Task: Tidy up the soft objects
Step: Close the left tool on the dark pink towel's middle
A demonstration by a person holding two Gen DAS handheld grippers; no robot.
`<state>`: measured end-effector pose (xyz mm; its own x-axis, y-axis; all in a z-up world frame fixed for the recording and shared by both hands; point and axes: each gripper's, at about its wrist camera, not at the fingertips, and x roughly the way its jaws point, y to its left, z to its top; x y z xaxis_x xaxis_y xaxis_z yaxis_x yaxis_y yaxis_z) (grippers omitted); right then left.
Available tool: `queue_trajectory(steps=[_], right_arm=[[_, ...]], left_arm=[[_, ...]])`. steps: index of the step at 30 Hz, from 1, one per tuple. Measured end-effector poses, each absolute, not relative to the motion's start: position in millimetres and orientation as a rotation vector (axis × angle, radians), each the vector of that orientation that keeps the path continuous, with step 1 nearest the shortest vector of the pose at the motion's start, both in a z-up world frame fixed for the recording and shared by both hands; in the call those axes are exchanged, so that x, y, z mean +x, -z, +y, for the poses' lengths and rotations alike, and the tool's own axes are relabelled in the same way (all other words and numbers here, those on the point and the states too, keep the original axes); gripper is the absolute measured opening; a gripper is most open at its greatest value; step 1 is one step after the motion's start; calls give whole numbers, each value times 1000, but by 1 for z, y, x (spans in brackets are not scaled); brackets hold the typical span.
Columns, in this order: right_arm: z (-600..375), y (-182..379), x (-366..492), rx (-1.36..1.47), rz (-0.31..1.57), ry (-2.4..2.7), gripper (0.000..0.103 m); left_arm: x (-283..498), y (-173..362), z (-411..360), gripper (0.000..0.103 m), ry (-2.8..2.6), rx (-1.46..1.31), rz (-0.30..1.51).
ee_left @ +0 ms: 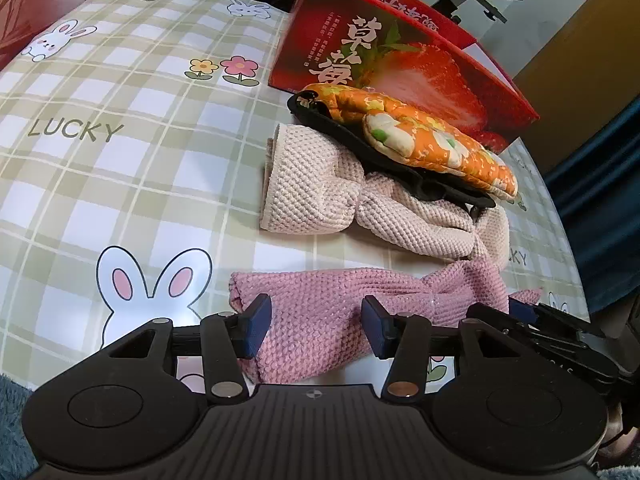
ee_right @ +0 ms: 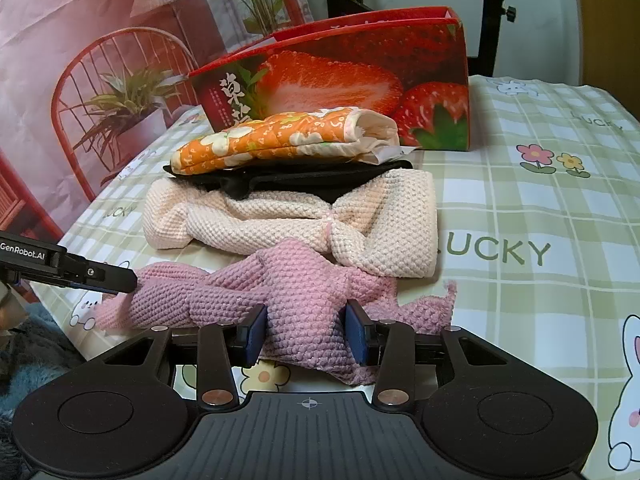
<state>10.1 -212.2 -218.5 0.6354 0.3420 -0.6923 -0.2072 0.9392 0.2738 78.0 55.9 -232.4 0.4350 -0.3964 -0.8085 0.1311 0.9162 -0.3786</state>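
Black pad (ee_right: 288,178) mostly hidden under orange mitt (ee_right: 276,140); strawberry box (ee_right: 344,76) base hidden behind mitt, its small print unreadable.

We see a pink knitted cloth (ee_right: 304,312) bunched at the table's near edge, just before a cream cloth (ee_right: 296,220) under an orange mitt (ee_right: 280,136).

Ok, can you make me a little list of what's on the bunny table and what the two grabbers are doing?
surface: bunny tablecloth, checked, printed LUCKY
nearest cloth: pink knitted cloth, bunched
behind it: cream knitted cloth, touching the pink one
on the cream cloth: black item, then orange flowered oven mitt on top
at the back: red strawberry box
left gripper: jaws around one end of the pink cloth, not clearly pressing
right gripper: jaws closing, pinching a fold of the pink cloth
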Motion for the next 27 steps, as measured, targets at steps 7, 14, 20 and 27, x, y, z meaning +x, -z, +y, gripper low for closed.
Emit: queue_trajectory(steps=[7, 14, 20, 27], right_arm=[[-212, 218, 10, 178, 825, -315, 39], [-212, 218, 10, 178, 825, -315, 39], [-212, 218, 10, 177, 826, -315, 39], [-212, 218, 10, 173, 826, -314, 39]], left_arm=[[78, 233, 64, 52, 308, -322, 1081], [76, 233, 64, 52, 294, -321, 1094], [75, 237, 73, 58, 272, -356, 1121], [79, 238, 57, 58, 318, -293, 1104]])
